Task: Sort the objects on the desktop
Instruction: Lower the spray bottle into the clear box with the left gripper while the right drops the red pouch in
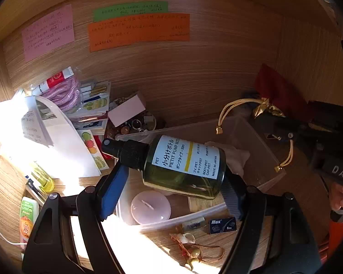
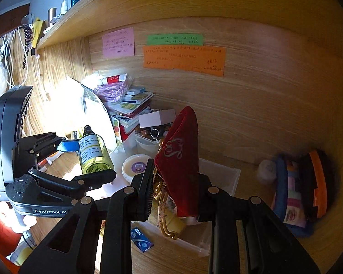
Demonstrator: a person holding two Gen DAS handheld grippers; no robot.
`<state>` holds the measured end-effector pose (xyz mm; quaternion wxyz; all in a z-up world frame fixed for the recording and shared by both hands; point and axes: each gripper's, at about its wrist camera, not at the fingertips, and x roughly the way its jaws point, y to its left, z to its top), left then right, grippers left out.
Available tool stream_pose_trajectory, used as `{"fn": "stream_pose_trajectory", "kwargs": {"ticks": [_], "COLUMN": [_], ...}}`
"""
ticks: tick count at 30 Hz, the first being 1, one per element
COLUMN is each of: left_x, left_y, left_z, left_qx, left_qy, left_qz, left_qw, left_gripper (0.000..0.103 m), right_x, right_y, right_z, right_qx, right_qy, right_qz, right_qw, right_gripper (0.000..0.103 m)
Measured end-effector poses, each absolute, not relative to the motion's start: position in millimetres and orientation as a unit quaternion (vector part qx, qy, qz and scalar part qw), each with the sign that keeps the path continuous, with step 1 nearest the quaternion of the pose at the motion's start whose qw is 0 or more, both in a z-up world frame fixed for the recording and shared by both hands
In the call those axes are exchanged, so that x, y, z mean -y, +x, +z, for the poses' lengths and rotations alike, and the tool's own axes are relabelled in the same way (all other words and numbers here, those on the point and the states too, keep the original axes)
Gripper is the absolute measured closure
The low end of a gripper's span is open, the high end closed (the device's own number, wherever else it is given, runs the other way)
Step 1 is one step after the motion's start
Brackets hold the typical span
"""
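Observation:
My left gripper [image 1: 171, 182] is shut on a green pump bottle [image 1: 185, 166] with a black spray cap and white label, held sideways above a clear plastic box [image 1: 258, 141]. The bottle also shows in the right wrist view [image 2: 93, 153]. My right gripper [image 2: 173, 194] is shut on a red velvet drawstring pouch [image 2: 180, 155] with gold cords, held above the same box [image 2: 219, 173]. In the left wrist view the pouch [image 1: 276, 89] hangs at the box's far right corner. A pink candle [image 1: 151, 207] lies inside the box.
A stack of papers, cards and a purple cord [image 1: 64, 93] sits at the back left. A blue Max staple box [image 1: 223, 225] and a shell charm [image 1: 187, 239] lie in front of the box. A colourful pouch [image 2: 299, 194] lies at the right. Sticky notes [image 2: 183, 59] hang on the back panel.

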<state>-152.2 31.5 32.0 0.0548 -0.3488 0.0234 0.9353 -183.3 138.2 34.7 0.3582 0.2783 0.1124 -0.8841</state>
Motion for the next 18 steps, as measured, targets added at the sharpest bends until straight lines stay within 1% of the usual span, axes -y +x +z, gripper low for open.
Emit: {"fn": "stream_pose_trajectory", "kwargs": {"ticks": [6, 12, 18], "left_x": [-43, -55, -61], "left_y": [-184, -212, -224], "left_z": [20, -2, -15], "left_qx": [-0.031, -0.042, -0.050], "left_qy": [-0.364, -0.384, -0.394], "left_qz": [0.928, 0.919, 0.915], "left_qw": [0.065, 0.076, 0.074], "left_gripper": [0.027, 0.027, 0.027], "right_x": [-133, -133, -133], "right_y": [-215, -242, -248], "right_z": [2, -32, -49], "right_qx": [-0.099, -0.105, -0.128], "right_qy": [0.318, 0.352, 0.347], "right_qz": [-0.879, -0.873, -0.878], "right_qw": [0.341, 0.322, 0.303], "right_gripper": [0.079, 0.078, 0.076]}}
